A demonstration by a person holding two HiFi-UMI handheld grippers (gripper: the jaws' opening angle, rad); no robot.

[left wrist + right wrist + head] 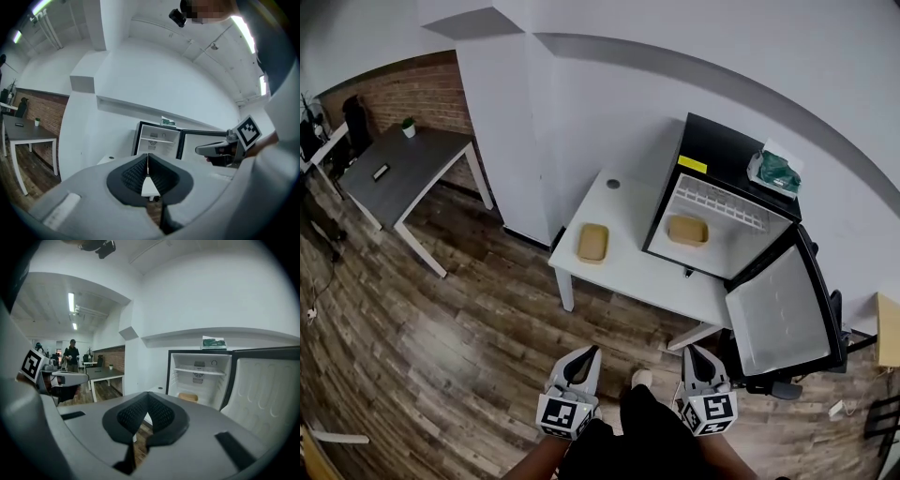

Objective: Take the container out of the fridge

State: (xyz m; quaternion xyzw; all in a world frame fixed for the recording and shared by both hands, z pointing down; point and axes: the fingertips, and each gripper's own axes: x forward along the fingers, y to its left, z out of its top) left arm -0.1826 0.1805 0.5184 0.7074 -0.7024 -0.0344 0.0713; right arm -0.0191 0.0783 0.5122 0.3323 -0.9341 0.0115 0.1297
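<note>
White walls (581,94); exposed brick panel (422,98) at far corner; dark wood-plank floor (441,356); grey desk (403,164) beside brick; white table (628,234) against wall; ceiling strip lights (71,302) lit.

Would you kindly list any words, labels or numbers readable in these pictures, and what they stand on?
None is readable.
Yellow label on the black mini fridge: too small.
Green packet on the fridge's top: print blurred.
Square markers on left gripper and right gripper: patterns, no letters.
</note>
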